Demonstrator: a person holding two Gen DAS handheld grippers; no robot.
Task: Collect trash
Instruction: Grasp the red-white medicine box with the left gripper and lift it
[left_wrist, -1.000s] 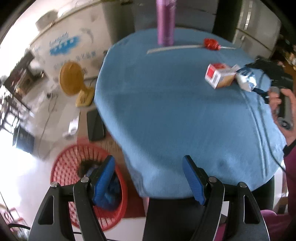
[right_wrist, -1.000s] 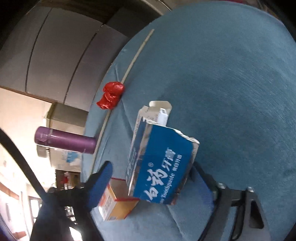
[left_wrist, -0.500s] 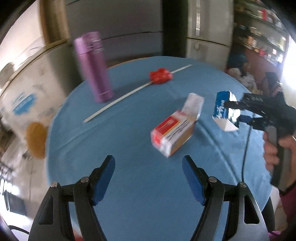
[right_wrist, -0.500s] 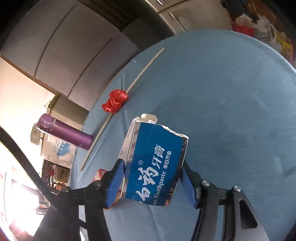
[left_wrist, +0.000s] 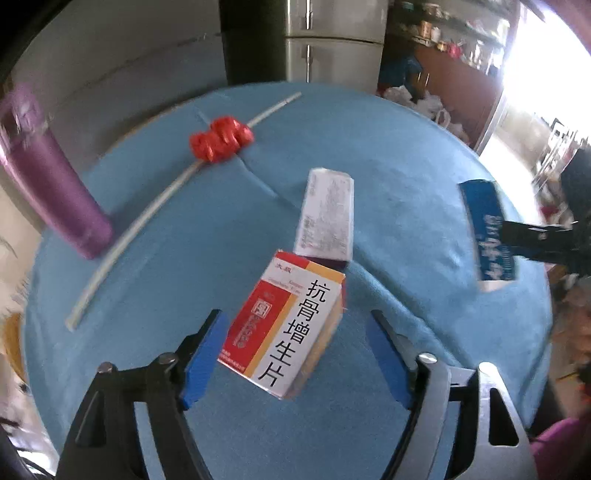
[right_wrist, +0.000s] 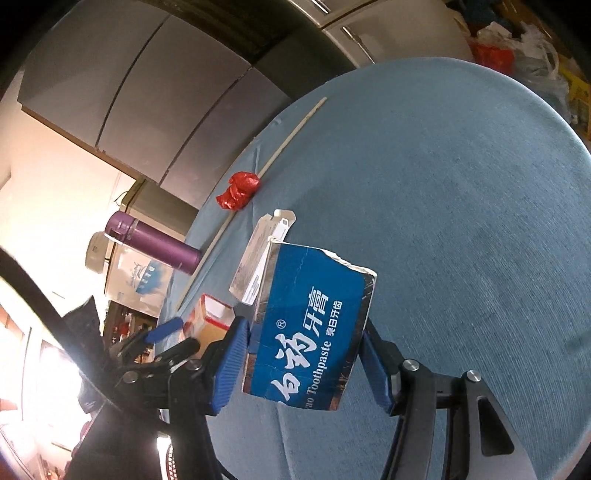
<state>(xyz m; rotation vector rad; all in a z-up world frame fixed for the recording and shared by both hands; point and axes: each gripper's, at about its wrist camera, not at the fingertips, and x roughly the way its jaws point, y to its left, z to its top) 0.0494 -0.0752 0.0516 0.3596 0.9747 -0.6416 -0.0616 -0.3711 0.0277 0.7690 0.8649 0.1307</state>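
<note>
Angling down, left tool opening around medicine box

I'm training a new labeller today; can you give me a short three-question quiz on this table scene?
1. True or false: the right tongs are shut on the blue toothpaste box.
2. What lies between the open left tongs? A) purple bottle B) red-and-white medicine box C) red wrapper
3. Fill in: the red wrapper lies against a long white ___.

Key: 1 true; 2 B; 3 stick.
</note>
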